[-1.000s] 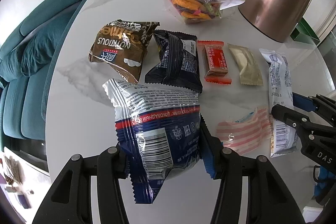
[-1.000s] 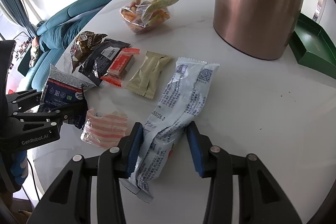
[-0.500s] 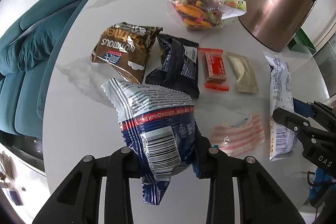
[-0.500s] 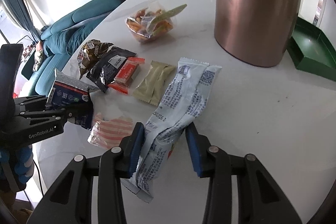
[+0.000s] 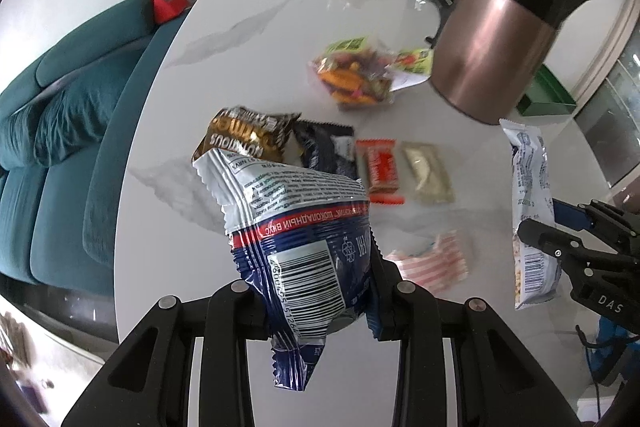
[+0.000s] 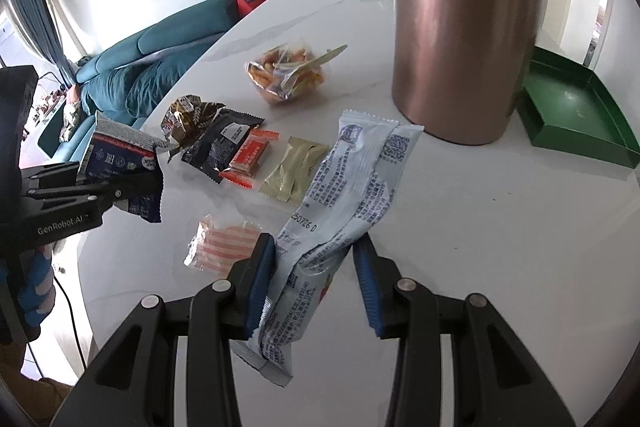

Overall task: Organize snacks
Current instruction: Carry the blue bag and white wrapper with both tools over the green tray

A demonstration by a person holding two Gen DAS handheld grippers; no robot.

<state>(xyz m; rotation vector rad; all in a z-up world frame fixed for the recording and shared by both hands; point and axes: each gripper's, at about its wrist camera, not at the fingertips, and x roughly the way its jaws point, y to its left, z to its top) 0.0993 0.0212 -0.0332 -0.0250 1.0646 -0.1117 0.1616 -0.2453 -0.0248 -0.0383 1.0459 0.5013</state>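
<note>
While both hands hold their catch off the bench (image 5: 280, 27), the left wrist view shows the left gripper (image 5: 320, 301) with its jaws clamped on a blue and white snack bag (image 5: 298, 239). The bag's barcode end is pinched between the jaws and its crimped tail hangs below them. Beyond the jaws lie a brown packet (image 5: 244, 137), a black packet (image 5: 326, 151), a red bar (image 5: 380, 169) and a tan sachet (image 5: 428, 173); a pink striped wrapper (image 5: 434, 261) sits just to the right of them.

From the right wrist view, the right gripper (image 6: 316, 283) has its jaws squeezing a long pale blue packet (image 6: 352, 183) near its lower end, so most of the length sticks out beyond the jaws, over the bench. A copper kettle (image 6: 460, 59) and a green tray (image 6: 576, 107) stand farther ahead, to the right.

To my eye that long packet is the risk: held so near one end, it could swing, slide out of the jaws, or sweep the sachet if carried low.
</note>
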